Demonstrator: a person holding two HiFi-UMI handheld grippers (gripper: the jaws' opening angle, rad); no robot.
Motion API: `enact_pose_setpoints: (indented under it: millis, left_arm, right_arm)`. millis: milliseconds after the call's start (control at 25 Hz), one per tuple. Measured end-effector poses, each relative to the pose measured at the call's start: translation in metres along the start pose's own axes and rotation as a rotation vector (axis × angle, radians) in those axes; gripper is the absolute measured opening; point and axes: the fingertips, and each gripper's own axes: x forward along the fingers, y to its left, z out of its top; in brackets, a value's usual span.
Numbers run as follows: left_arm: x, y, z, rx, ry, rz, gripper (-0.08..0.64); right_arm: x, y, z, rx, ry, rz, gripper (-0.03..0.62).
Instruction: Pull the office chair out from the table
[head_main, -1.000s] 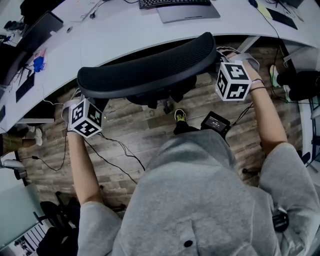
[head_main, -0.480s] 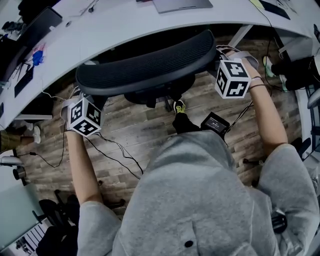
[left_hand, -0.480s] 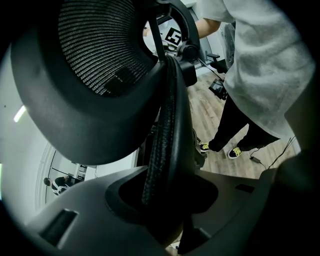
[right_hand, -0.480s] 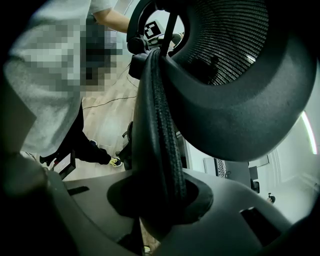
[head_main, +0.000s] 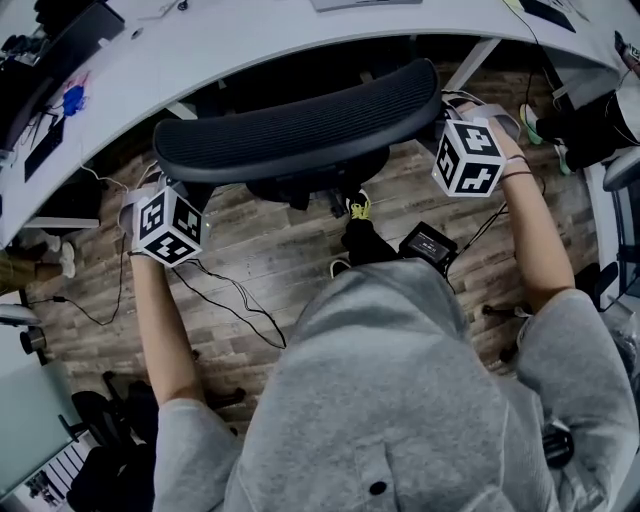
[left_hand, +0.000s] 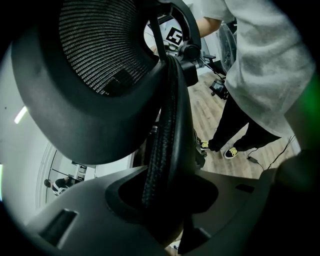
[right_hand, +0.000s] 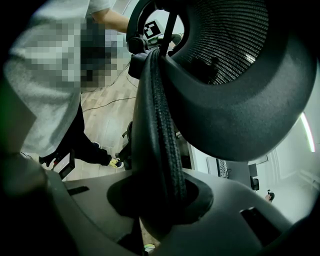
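Black mesh-backed office chair (head_main: 300, 135), upright, just beside curved white table (head_main: 250, 45), seat seemingly partly under it

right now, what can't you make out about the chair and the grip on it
- Chair seat and wheels: in the head view, mostly hidden under the backrest.
- Jaw tips of the left gripper and right gripper: in the head view, tucked under the backrest ends.
- Table top: in the head view, cut off by the upper edge.
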Motion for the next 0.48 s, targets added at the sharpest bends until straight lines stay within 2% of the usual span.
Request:
enact_pose_setpoints:
  millis: [480]
  left_arm:
    - [-0.014, -0.021, 0.003, 0.002, 0.001, 0.005, 0.155]
  right_arm:
    - [-0.013, 0.02, 0.004, 0.0, -0.004, -0.005, 0.104]
